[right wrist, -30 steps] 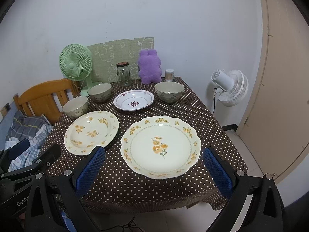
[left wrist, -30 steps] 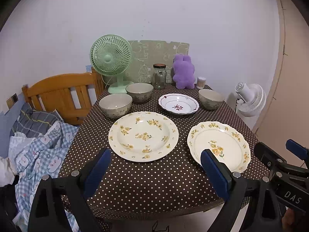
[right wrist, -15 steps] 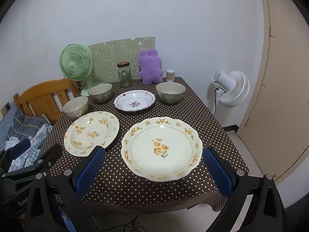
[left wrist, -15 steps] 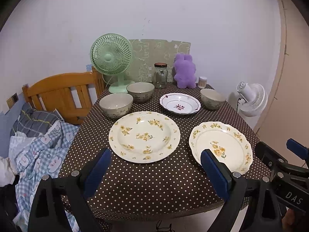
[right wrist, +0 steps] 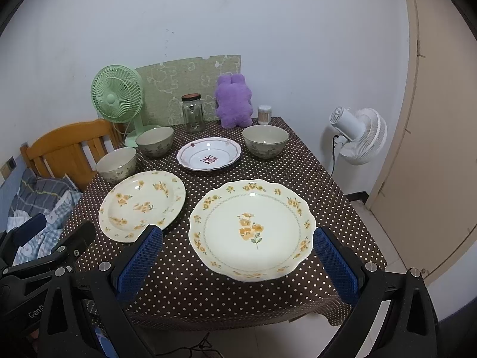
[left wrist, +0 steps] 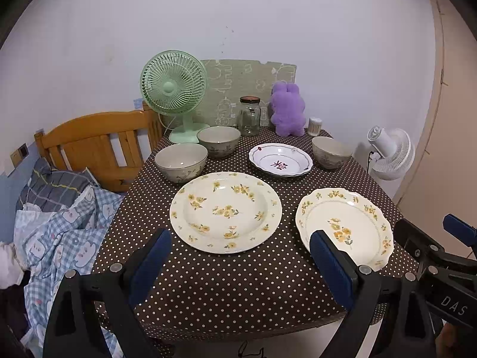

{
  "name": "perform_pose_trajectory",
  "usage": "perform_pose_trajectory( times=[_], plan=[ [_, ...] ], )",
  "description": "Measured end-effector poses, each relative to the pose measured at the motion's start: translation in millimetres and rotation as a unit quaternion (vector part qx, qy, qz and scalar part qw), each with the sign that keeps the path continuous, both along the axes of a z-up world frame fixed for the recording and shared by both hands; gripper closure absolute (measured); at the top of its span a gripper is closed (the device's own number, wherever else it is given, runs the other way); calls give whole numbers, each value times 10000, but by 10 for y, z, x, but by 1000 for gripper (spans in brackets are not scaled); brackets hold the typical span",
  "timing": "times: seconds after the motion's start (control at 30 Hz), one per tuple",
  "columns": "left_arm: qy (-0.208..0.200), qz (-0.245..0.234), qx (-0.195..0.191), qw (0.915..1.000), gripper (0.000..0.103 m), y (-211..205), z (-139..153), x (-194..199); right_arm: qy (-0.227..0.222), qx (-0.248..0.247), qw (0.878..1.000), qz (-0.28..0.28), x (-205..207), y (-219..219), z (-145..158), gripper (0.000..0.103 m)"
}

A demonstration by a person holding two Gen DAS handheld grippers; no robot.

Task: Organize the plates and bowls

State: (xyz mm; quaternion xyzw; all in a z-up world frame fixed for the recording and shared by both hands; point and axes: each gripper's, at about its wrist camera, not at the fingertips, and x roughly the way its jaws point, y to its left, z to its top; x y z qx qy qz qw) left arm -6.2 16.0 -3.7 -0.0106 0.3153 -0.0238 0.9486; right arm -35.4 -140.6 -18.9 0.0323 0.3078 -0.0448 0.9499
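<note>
Brown polka-dot cloth covers the bench [left wrist: 238,286], which stands against a pale wall. Near its front edge lie two cream plates with yellow flowers: a round plate [left wrist: 225,211] on the left and a scalloped plate [right wrist: 252,229] on the right, close but apart. Behind them sit a small white plate [left wrist: 280,163] and three bowls [left wrist: 181,162]. The left claw [left wrist: 238,264] and right claw [right wrist: 237,264] both hover spread wide before the bench, grasping nothing.
</note>
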Motion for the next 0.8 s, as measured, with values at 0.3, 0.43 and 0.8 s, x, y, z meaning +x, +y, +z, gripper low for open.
perform_pose_trajectory(
  times=[0.3, 0.43, 0.8],
  plan=[
    [-24, -25, 15, 10000, 9, 55, -6, 81, -20, -9, 10000, -77, 53, 67, -16, 1],
    [2, -46, -1, 10000, 10, 49, 2, 136, 26, 46, 9999, -151, 96, 52, -17, 1],
    [196, -79, 21, 9998, 11, -189, -51, 387, 169, 46, 9994, -287, 361, -178, -65, 1]
  ],
)
